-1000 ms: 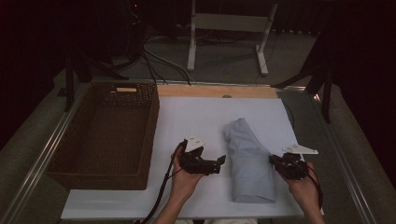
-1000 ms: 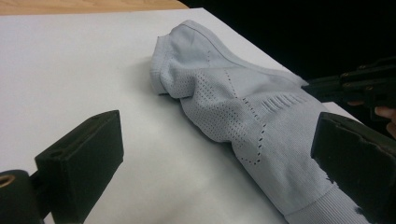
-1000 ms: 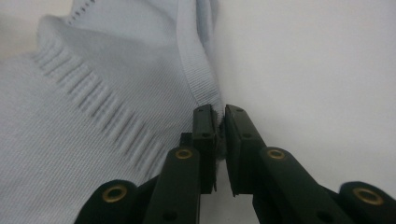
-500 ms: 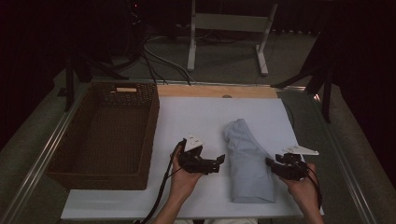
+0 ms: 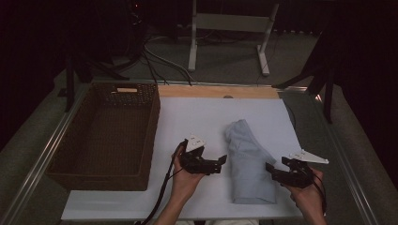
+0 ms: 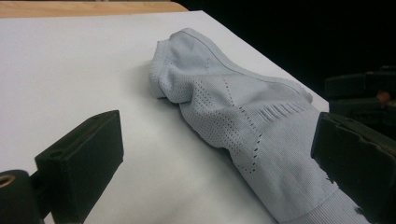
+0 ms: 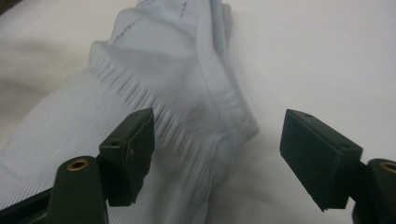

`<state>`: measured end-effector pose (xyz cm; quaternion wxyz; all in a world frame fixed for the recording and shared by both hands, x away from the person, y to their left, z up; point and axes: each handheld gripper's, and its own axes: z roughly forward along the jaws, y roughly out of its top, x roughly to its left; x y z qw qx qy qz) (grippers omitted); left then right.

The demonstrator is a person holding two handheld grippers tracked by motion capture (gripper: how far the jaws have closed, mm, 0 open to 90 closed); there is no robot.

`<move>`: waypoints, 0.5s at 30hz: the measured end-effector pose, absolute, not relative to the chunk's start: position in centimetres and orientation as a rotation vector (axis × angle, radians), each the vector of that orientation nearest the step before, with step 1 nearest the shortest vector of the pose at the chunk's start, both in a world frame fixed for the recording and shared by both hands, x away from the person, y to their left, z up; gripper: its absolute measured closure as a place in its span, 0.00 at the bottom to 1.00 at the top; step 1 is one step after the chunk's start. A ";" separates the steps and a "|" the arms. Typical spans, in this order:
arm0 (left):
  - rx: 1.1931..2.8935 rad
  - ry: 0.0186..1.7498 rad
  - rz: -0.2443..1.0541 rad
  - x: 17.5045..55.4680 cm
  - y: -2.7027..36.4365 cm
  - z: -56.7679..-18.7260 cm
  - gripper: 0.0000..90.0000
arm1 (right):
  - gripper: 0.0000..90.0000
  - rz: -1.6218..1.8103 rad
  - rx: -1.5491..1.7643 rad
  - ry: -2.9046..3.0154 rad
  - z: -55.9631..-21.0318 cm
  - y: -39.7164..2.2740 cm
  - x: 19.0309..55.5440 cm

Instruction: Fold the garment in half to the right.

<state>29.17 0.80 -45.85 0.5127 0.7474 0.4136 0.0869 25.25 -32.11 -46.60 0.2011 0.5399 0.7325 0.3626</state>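
Landmark: white sheet (image 5: 197, 117) covering the table top; all places are given from it.
Garment: pale blue-grey knit garment (image 5: 248, 161), folded into a long bundle, lies on the right half of the sheet, running from mid-sheet down to near the front edge. Ribbed band at the front end, perforated knit pattern along the body, seen in the left gripper view (image 6: 243, 116).
Left gripper: left gripper (image 5: 217, 164) held over the sheet just left of the garment, jaws pointing toward it. Jaws wide apart, nothing between the pads; the garment's ribbed end lies beyond the one jaw in the left gripper view, contact there cannot be told.
Right gripper: right gripper (image 5: 274, 169) at the garment's right side, near the sheet's front right corner. Jaws have just been opening and now stand well apart; in the right gripper view (image 7: 217, 154) the garment's hem lies between them, one jaw over the ribbed cloth, the other over bare sheet. Pads do not press on the cloth.
Hands: left hand (image 5: 185, 180) and right hand (image 5: 307, 197) come in over the sheet's front edge.
Basket: brown wicker basket (image 5: 61, 164) stands along the sheet's left edge, its rim overlapping that edge.
Board: wooden strip (image 5: 218, 91) along the sheet's far edge.
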 end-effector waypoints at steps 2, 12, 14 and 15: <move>1.800 0.992 0.208 29.1 0.7 -45.9 0.05 | 0.31 1.002 1.504 2.060 -46.7 -32.1 24.8; 1.816 0.957 0.168 29.1 -0.3 -46.4 0.05 | 0.47 0.917 1.535 2.109 -48.3 -32.3 24.2; 1.827 0.946 0.178 29.1 -0.6 -46.5 0.05 | 0.50 0.911 1.540 2.117 -48.4 -32.2 24.3; 1.827 0.946 0.178 29.1 -0.6 -46.5 0.05 | 0.50 0.911 1.540 2.117 -48.4 -32.2 24.3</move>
